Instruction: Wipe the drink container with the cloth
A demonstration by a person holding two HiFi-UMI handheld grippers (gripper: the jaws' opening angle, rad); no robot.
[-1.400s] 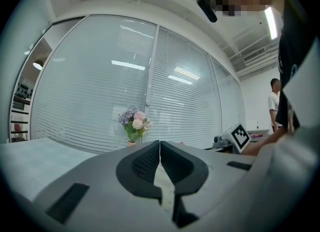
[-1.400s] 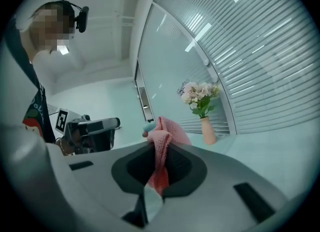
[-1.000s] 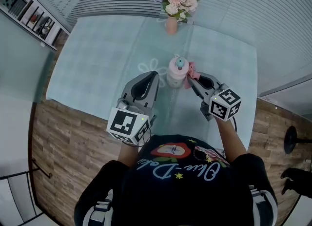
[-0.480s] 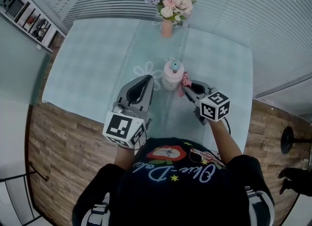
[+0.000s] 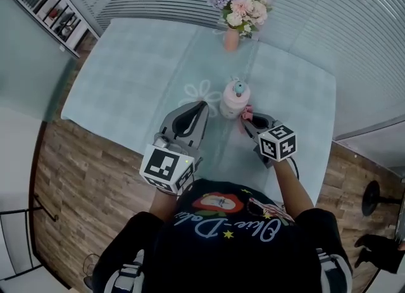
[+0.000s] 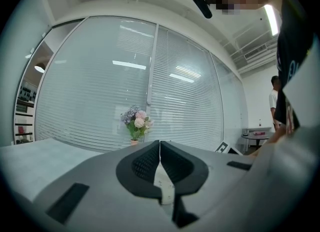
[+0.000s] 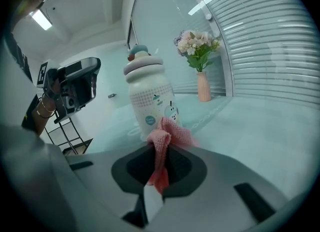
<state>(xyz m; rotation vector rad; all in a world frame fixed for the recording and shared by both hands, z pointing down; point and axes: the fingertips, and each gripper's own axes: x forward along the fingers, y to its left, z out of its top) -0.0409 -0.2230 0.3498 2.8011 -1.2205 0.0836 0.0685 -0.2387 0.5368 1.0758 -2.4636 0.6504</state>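
Observation:
A pale pink drink container (image 5: 235, 99) with a lidded top and a teal knob stands upright on the light blue table (image 5: 133, 70). In the right gripper view the container (image 7: 149, 103) rises just beyond the jaws, printed with small cartoon figures. My right gripper (image 5: 249, 118) is shut on a pink cloth (image 7: 165, 141), whose bunched end lies against the container's lower side. The cloth (image 5: 247, 112) shows as a pink tuft beside the container's base. My left gripper (image 5: 201, 105) is shut with nothing in it, left of the container and apart from it.
A small pink vase of flowers (image 5: 240, 8) stands at the table's far edge; it also appears as the vase of flowers (image 7: 200, 55) behind the container. Slatted blinds (image 5: 354, 38) close the far and right sides. Wood floor (image 5: 82, 184) lies below the near table edge.
The right gripper with the cloth has dropped from the container's upper side to near its base. The left gripper has held its place beside the container; the head view has shifted.

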